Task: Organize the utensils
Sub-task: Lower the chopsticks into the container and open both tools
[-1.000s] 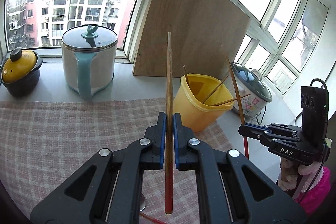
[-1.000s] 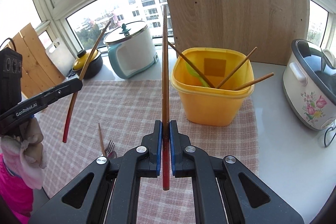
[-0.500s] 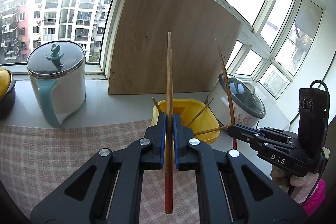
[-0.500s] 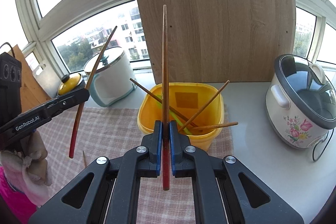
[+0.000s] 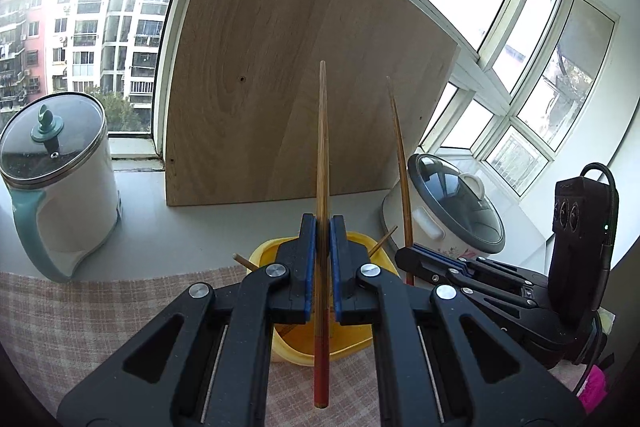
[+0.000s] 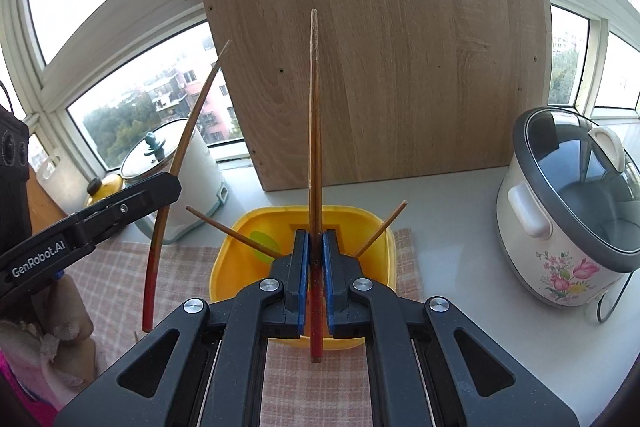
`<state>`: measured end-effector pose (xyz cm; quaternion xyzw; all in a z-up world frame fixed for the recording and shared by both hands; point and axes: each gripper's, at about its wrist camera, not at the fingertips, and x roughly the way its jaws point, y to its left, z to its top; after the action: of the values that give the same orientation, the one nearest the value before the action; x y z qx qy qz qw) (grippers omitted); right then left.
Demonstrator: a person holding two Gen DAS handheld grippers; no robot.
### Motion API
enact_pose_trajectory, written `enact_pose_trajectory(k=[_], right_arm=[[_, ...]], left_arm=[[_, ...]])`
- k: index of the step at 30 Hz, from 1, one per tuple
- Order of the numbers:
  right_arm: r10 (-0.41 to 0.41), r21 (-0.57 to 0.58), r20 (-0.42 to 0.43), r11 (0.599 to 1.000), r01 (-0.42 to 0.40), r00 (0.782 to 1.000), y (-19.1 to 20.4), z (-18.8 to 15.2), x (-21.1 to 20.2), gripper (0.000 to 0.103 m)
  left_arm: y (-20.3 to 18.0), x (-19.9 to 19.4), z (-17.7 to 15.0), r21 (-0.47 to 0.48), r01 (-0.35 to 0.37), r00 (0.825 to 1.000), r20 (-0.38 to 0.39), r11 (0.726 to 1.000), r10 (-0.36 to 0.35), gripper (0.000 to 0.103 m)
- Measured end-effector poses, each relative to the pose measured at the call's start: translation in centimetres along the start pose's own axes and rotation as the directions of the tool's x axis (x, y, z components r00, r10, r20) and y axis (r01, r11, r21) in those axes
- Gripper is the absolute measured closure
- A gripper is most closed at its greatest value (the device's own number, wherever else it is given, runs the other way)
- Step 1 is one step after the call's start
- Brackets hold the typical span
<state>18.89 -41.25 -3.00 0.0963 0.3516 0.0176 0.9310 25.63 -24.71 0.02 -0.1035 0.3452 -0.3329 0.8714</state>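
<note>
Left claw is clamped on 1 upright chopstick, right claw on another; the yellow tub sits just beyond both.

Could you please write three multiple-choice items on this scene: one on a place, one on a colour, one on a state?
1. Where does the yellow tub stand?
A. on the checked cloth
B. inside the rice cooker
C. on the window sill

2. What colour is the lower end of the chopstick in the right tool?
A. green
B. red
C. white

3. What is the state of the left tool?
A. open, holding nothing
B. lying on the cloth
C. shut on a chopstick

Answers: 1 A, the cloth lies under the tub. 2 B, the end below the jaws is red. 3 C, its jaws press the upright stick from both sides.
</note>
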Motion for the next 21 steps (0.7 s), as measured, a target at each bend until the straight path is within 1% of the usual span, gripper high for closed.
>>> enact_pose_trajectory(k=[9,21], right_arm=[[-0.016,0.03,-0.015,0.999,0.016,1.0,-1.1,0.9,2.7,0.098],[-0.025,0.031,-0.034,0.999,0.026,0.999,-1.3,0.4,4.5,0.098]], left_arm=[[0.7,3.3,0.4,-0.048,0.015,1.0,0.002,0.999,-0.014,0.098],[1.0,5.5,-0.5,-0.028,-0.005,1.0,-0.011,1.0,0.004,0.098]])
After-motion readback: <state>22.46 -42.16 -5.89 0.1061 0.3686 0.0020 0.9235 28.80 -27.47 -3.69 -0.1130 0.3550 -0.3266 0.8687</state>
